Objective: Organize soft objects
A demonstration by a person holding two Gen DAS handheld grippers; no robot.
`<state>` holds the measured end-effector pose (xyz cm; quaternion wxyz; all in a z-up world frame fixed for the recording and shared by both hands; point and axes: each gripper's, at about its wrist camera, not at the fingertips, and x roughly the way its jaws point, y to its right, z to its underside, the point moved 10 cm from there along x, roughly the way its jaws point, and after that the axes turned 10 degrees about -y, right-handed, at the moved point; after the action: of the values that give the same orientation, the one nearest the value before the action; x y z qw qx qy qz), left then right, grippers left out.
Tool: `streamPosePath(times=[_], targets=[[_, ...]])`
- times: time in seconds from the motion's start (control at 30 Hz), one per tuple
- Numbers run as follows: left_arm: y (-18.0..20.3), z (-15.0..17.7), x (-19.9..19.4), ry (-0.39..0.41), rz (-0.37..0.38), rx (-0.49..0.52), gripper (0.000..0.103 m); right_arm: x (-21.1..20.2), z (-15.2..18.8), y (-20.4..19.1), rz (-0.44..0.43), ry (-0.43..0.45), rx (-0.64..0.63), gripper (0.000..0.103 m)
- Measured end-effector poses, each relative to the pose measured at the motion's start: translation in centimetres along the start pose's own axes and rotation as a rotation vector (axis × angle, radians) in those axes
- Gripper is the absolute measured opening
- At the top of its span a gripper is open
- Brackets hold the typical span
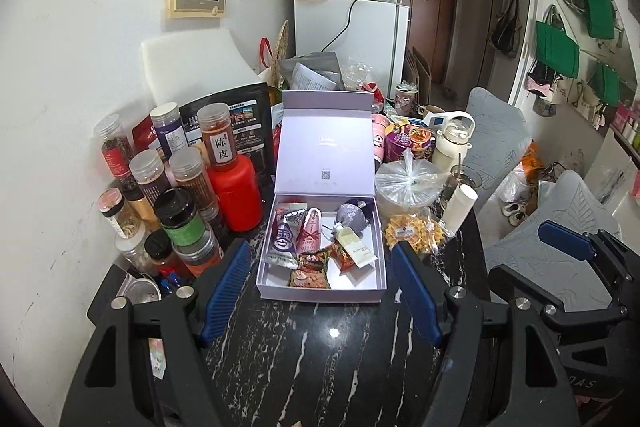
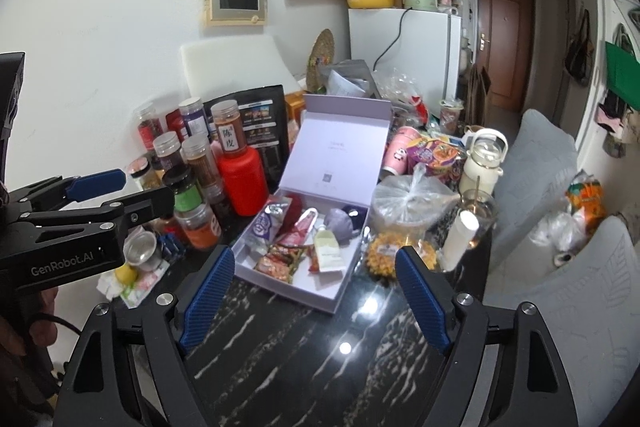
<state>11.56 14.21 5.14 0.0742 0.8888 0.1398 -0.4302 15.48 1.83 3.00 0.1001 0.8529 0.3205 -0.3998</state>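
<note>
Left tool [image 1: 320, 291]: fingers spread wide, holding nothing, hovering low over the black marbled bench [image 1: 320, 355], with the box straight ahead between its fingertips.
Right tool [image 2: 316, 301]: likewise spread and empty; the box lies ahead and slightly to its left.
Where the soft things are: in the lilac gift box [image 1: 320, 293], lid propped upright at the far side; a purple snack sachet [image 1: 282, 241], a pink ribboned pack [image 1: 310, 231], a cream tube [image 1: 358, 247] and a grey-purple pouch [image 1: 352, 219] lie loosely overlapping.
Step in hand: judged to be the approach before a pick from the box, or closing it up.
Doing it well: go in from above, pinch one packet by a free edge, not its middle, squeeze lightly so the tube is not crushed, and keep the second tool clear of the lid.
Count, box: one box, roughly seven soft items, though the red-orange packets [image 1: 312, 269] overlap and may be two or three.
Count, left of the tools: about ten spice jars [image 1: 186, 183] and one red bottle [image 1: 236, 195].
Count, right of the box: one bagged stack of bowls [image 1: 408, 187], one yellow biscuit pack [image 1: 412, 237].
</note>
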Motion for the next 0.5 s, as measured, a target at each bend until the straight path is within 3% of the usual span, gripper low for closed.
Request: streamPosePath(times=[0.5], targets=[[1.4, 3.8, 0.0, -0.051, 0.024, -0.015, 0.073, -1.2, 4.6, 1.5, 0.029, -0.036, 0.039, 0.087]])
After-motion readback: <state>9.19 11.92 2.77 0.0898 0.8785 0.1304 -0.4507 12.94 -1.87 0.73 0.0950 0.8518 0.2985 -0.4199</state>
